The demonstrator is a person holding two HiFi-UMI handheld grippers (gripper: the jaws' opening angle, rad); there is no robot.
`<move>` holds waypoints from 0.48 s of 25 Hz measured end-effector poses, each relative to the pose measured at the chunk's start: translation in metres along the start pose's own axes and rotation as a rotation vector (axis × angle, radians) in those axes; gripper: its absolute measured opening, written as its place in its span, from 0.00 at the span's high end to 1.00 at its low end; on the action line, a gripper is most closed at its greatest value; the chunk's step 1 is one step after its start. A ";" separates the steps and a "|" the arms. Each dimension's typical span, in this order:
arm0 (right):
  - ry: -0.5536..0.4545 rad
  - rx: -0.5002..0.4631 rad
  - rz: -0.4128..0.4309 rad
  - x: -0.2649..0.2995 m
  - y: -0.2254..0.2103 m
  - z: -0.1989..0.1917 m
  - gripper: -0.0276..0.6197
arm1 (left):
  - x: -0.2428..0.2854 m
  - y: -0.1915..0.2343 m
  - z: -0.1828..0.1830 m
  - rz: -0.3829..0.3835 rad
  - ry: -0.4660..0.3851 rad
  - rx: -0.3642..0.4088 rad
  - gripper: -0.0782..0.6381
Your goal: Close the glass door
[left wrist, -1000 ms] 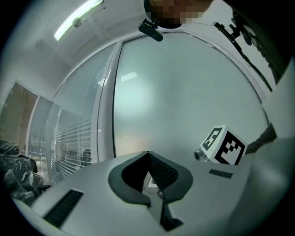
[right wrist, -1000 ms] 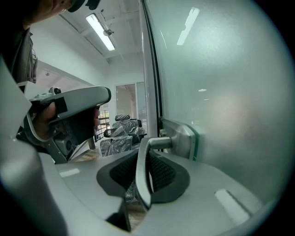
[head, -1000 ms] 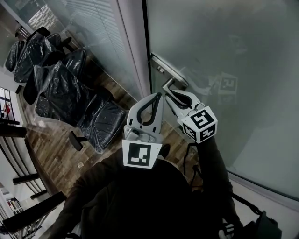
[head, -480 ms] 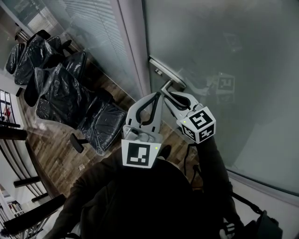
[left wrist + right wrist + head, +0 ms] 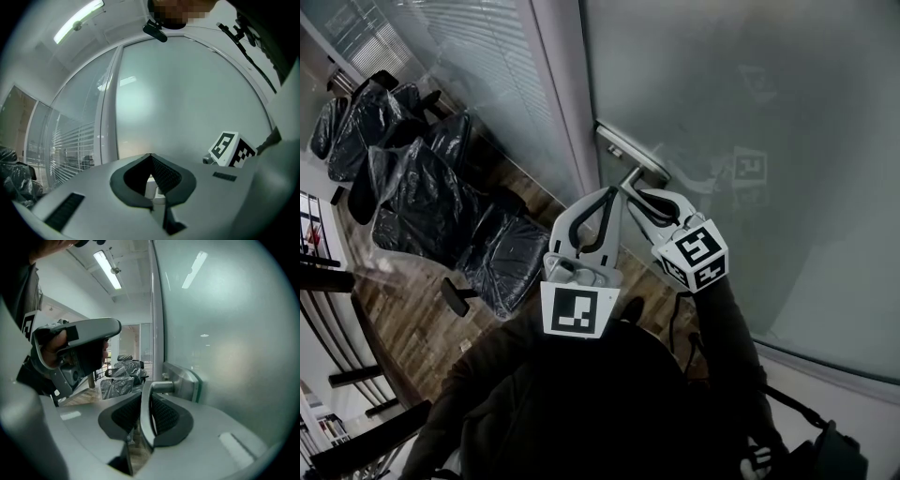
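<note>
The frosted glass door (image 5: 750, 112) fills the right of the head view, with its metal lever handle (image 5: 630, 174) on a lock plate (image 5: 619, 147) near the door's edge. My right gripper (image 5: 639, 195) is shut on that handle; in the right gripper view the lever (image 5: 161, 387) runs down between the dark pads of my right gripper (image 5: 146, 401). My left gripper (image 5: 613, 191) hangs just left of the handle, shut with nothing in it. In the left gripper view my left gripper (image 5: 150, 156) points at the frosted door (image 5: 187, 93).
A grey frame post (image 5: 561, 94) stands left of the door's edge, beside a glass wall with blinds (image 5: 469, 66). Beyond it, several chairs wrapped in black plastic (image 5: 431, 197) stand on a wooden floor (image 5: 403, 309). The person's dark sleeves fill the bottom.
The door handle and my right gripper shut on it have drifted slightly up and left in the head view. My left gripper has barely moved.
</note>
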State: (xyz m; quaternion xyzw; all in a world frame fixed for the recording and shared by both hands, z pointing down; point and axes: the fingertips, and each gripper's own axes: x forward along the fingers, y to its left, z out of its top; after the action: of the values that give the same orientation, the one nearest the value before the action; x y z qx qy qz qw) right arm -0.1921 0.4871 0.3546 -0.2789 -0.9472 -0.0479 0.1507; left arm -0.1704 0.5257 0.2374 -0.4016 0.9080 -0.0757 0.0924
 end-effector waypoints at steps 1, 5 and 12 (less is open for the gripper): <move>0.002 -0.026 -0.013 -0.002 0.001 0.003 0.86 | 0.000 0.001 0.003 -0.001 -0.003 -0.001 0.90; -0.011 -0.090 -0.041 -0.015 0.003 0.018 0.86 | 0.003 0.001 0.009 -0.009 -0.011 -0.008 0.90; -0.128 -0.164 -0.072 -0.031 0.005 0.045 0.86 | 0.011 0.000 0.010 -0.021 -0.018 -0.034 0.90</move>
State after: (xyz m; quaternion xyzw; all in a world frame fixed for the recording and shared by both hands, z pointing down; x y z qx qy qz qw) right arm -0.1762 0.4835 0.3021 -0.2585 -0.9572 -0.1130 0.0649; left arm -0.1756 0.5169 0.2262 -0.4131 0.9041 -0.0574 0.0929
